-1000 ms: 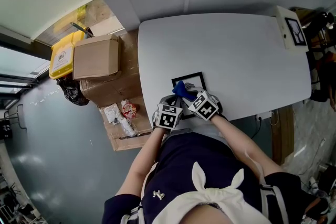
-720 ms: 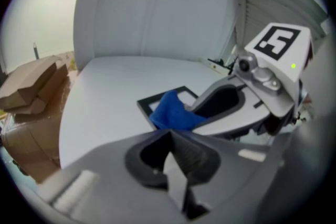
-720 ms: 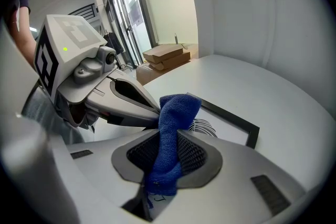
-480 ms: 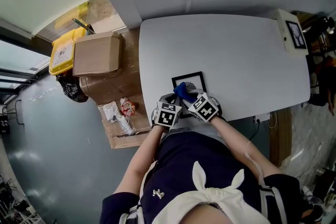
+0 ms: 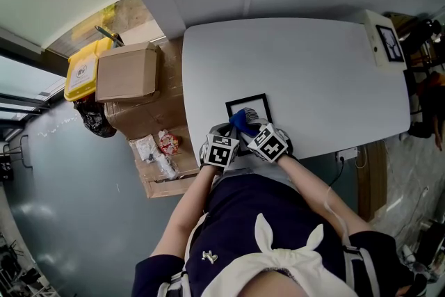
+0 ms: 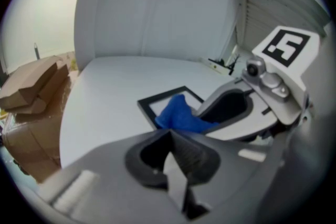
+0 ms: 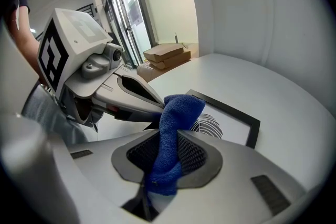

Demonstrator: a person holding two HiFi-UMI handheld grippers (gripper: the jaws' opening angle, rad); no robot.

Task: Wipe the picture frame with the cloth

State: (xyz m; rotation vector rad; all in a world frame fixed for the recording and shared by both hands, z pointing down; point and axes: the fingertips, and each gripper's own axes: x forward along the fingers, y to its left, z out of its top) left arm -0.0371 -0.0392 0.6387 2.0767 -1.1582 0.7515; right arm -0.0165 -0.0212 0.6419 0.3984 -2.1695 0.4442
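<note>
A black picture frame with a fingerprint print lies flat near the front edge of the white table. My right gripper is shut on a blue cloth, and the cloth's free end rests on the frame's near part. In the right gripper view the cloth runs up out of the right gripper onto the frame. My left gripper is shut with nothing seen between its jaws. Its tips sit at the frame's near-left corner, beside the cloth.
A second framed picture stands at the table's far right corner. Left of the table, on the floor, are a cardboard box, a yellow bin and small packets. The table's front edge runs just under both grippers.
</note>
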